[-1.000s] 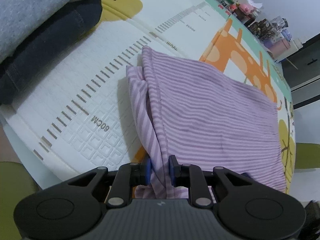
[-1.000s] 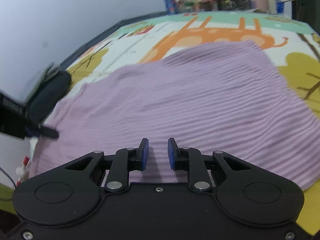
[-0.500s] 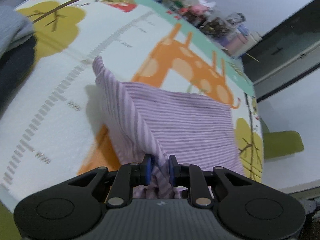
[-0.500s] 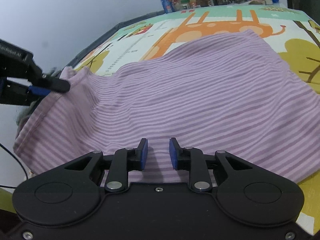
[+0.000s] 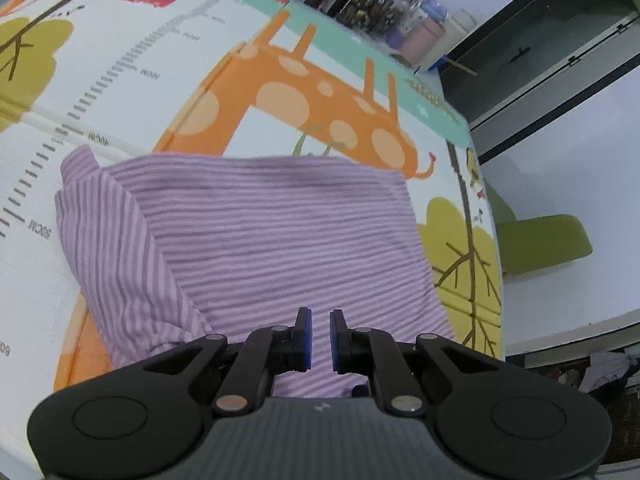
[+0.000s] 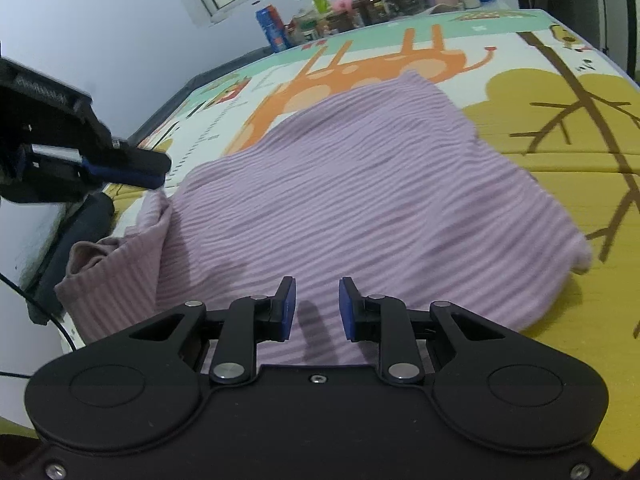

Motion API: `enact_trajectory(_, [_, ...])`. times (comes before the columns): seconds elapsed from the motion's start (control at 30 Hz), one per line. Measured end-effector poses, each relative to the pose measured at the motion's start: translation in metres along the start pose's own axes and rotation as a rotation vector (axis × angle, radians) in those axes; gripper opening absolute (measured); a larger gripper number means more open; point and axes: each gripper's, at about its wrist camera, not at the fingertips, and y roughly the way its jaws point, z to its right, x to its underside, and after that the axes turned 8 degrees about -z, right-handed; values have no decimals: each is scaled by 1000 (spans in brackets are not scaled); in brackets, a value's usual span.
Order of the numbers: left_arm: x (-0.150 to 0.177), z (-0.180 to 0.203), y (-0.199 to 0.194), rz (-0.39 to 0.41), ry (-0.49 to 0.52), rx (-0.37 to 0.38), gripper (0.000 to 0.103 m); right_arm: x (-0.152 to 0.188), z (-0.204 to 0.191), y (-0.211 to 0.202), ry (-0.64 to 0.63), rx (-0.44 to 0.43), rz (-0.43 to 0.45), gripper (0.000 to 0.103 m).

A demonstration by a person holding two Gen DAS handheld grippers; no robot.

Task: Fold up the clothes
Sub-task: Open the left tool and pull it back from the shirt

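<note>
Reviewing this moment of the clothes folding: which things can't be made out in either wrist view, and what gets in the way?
- Near edge of the purple striped cloth: both views, hidden under the claw bodies.
- Left claw: left view, whether it pinches cloth; gap looks empty.
- Dark clothes: right view, mostly behind the left claw and cloth.
- Clutter beyond the play mat: too small to identify.

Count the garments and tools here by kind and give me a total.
Purple striped garment: 1
Dark garment: 1
Tool: 2 (left tool, jaws just been closing with nothing between them; right tool)
Total: 4
</note>
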Motion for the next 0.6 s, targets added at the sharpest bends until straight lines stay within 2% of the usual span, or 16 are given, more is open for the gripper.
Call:
enact_trajectory(0.2, [-2, -8, 2, 1, -30, -4, 12, -1, -10, -11, -48, -80, 26, 33])
enact_trajectory(0.27, [-3, -11, -2, 10, -41, -8, 13, 0, -23, -15, -104, -128, 34, 34])
enact_trajectory(0.33, [-3, -15, -7, 23, -57, -8, 13, 1, -36, -19, -165, -175, 39, 40])
enact_trajectory(0.43, [-3, -23, -16, 47, -80, -6, 23, 2, -55, -24, -236, -249, 40, 47])
enact_trajectory(0.5, [-3, -28, -22, 65, -97, -13, 29, 1, -68, -26, -265, -284, 33, 61])
enact_trajectory(0.6, [-1, -38, -32, 91, -126, -18, 32, 2, -88, -27, -311, -315, 35, 72])
